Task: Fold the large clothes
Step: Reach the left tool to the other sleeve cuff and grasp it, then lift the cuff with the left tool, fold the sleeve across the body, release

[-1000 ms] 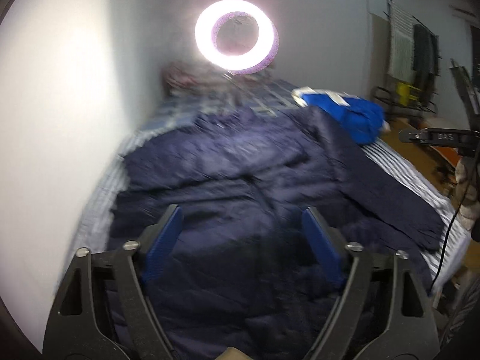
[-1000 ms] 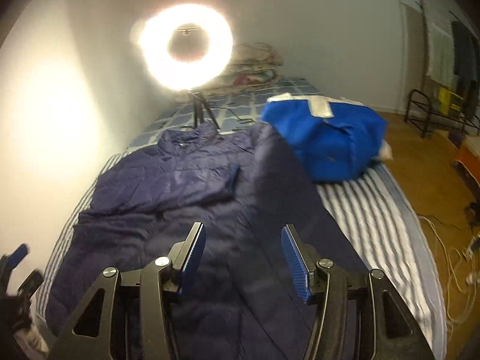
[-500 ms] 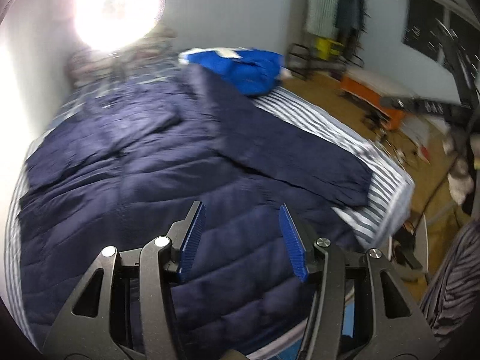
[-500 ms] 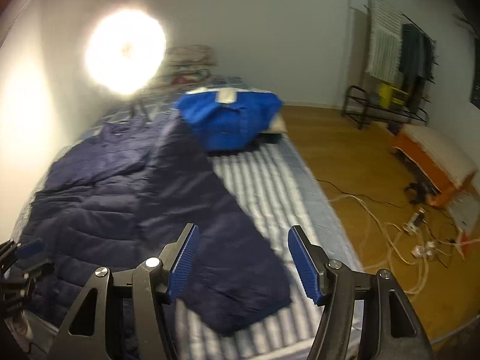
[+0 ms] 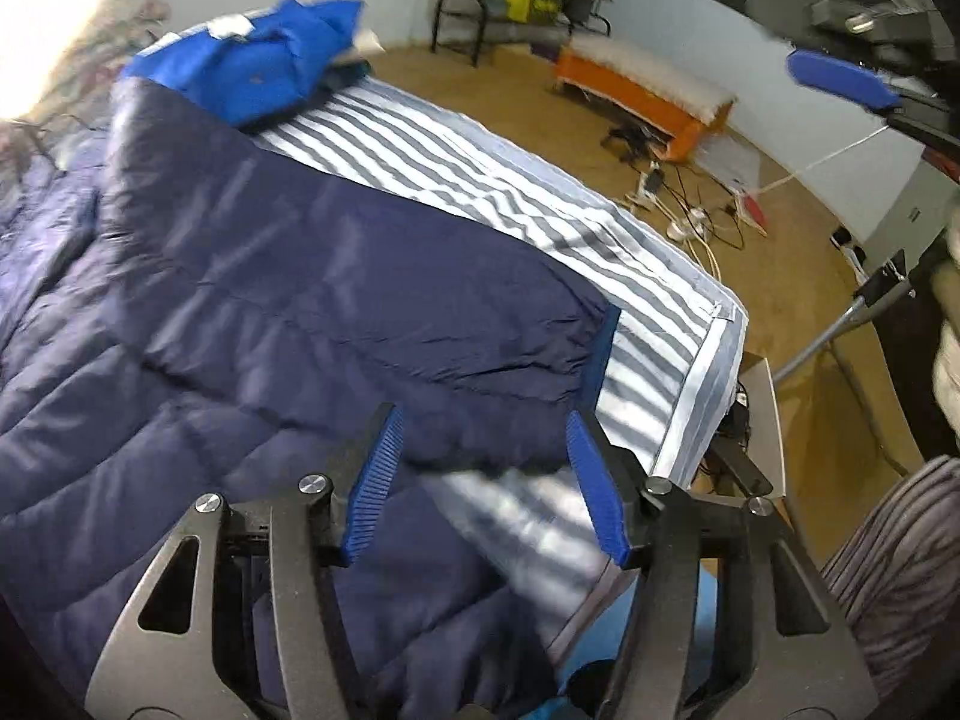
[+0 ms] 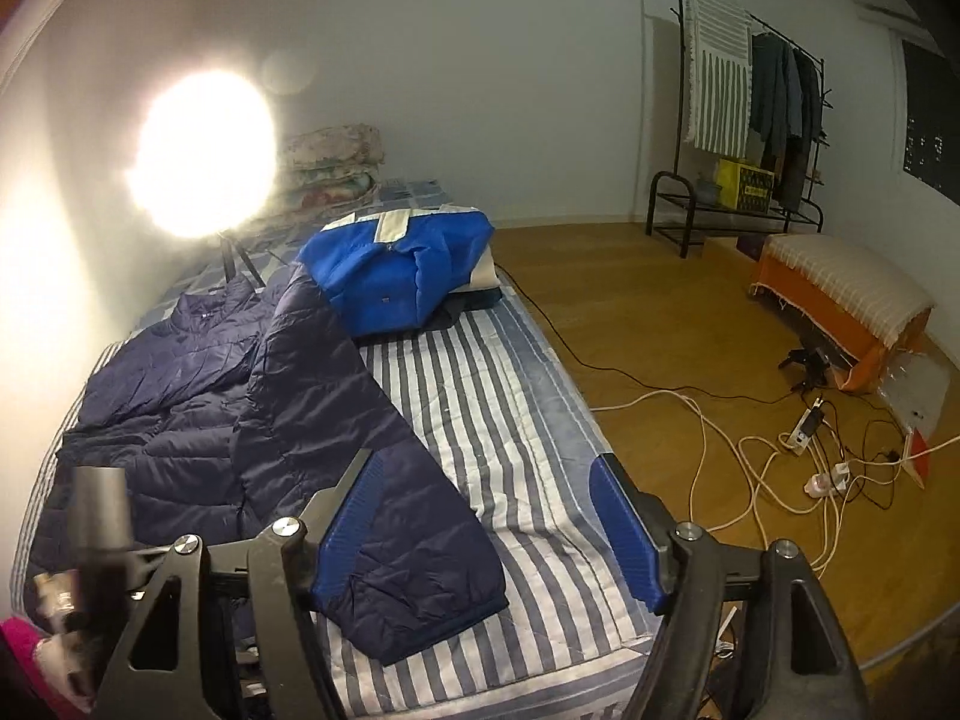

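Note:
A large navy quilted jacket (image 5: 252,300) lies spread on the striped bed, one sleeve (image 6: 384,480) stretched toward the bed's near corner. My left gripper (image 5: 480,480) is open and empty, just above the jacket's hem near the sleeve cuff (image 5: 594,354). My right gripper (image 6: 486,531) is open and empty, above the sleeve end and the bed's front edge; its blue pad also shows at the top right of the left wrist view (image 5: 840,81).
A folded bright blue jacket (image 6: 402,270) sits further up the striped bed (image 6: 498,396). A ring light (image 6: 201,153) glares at the left. Cables and power strips (image 6: 804,432) litter the wooden floor. An orange bench (image 6: 840,300) and clothes rack (image 6: 756,120) stand at right.
Both grippers have swung right toward the bed's near right corner. The left one has come lower and closer to the sleeve cuff. Both stayed open.

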{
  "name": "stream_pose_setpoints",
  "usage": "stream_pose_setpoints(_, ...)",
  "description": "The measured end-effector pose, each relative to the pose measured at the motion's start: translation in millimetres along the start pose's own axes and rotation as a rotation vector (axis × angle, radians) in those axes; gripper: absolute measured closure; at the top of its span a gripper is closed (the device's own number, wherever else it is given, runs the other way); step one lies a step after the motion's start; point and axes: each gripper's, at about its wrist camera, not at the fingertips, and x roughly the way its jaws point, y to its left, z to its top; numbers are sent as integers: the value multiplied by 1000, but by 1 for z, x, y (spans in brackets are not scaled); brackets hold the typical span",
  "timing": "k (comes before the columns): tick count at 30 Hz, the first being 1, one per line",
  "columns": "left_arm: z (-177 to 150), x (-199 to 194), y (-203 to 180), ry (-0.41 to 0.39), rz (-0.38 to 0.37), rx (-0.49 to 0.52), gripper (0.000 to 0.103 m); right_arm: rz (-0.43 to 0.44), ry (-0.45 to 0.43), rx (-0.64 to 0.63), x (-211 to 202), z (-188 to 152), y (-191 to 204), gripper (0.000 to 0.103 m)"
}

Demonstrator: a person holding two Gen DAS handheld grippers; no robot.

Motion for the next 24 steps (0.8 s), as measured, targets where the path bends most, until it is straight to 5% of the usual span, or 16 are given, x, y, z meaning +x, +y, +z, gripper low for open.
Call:
stream_pose_setpoints(4, 11, 23, -20, 47, -46, 30, 42, -1, -9, 45, -5, 1, -13, 30)
stream_pose_setpoints(6, 14, 33, -29, 79, -54, 55, 22, 3, -19, 67, -8, 3, -19, 30)
stream_pose_setpoints(16, 9, 82, -55, 175, 124, 226, 22, 18, -30, 94, -13, 7, -25, 30)
stream_pose_setpoints(19, 8, 84, -46, 159, 121, 205, 37, 31, -31, 107, -12, 11, -24, 30)
stream_pose_setpoints(21, 11, 81, -39, 153, 108, 171, 69, 44, -36, 116, -13, 14, -22, 30)
stream_pose_setpoints(24, 21, 69, -23, 137, 65, 104, 87, 52, -43, 118, -12, 16, -18, 30)
